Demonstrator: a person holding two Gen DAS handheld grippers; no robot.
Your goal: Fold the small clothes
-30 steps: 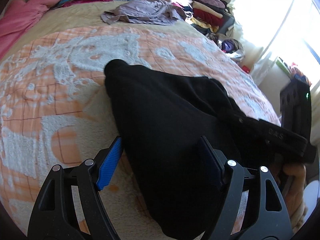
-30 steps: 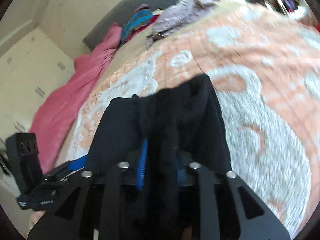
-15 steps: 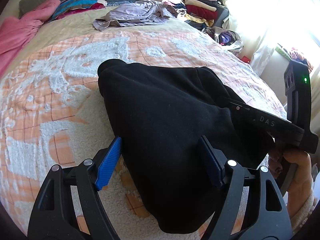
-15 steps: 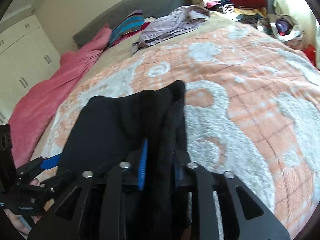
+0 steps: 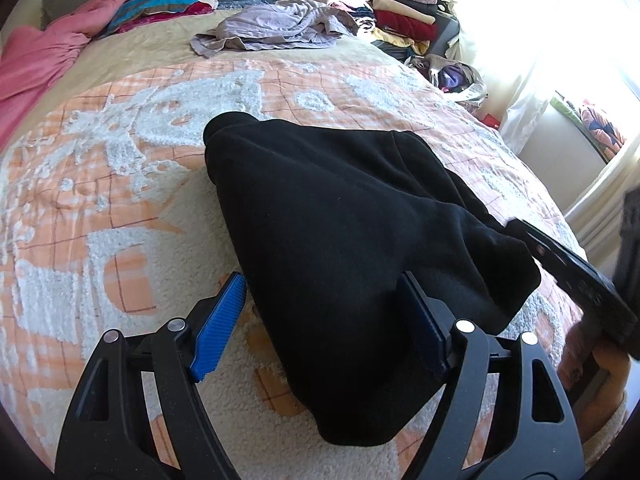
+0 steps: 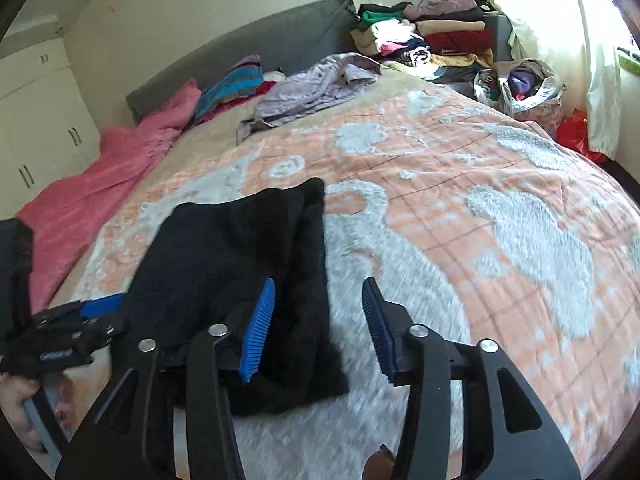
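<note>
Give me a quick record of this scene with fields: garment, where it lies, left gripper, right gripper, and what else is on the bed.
garment: black garment, folded over
surface: orange and white blanket on the bed
left gripper: open, the garment between its pads
right gripper: jaws have just been opening, nothing between them, garment edge beside its left pad
other items: lilac garment, pink cloth, clothes pile

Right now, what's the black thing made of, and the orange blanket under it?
The black garment looks like soft fleece or thick knit: matte, fuzzy, no sheen. The blanket looks like plush or tufted fabric: raised fluffy white patches on flatter orange checks. The exact fibre cannot be told.
</note>
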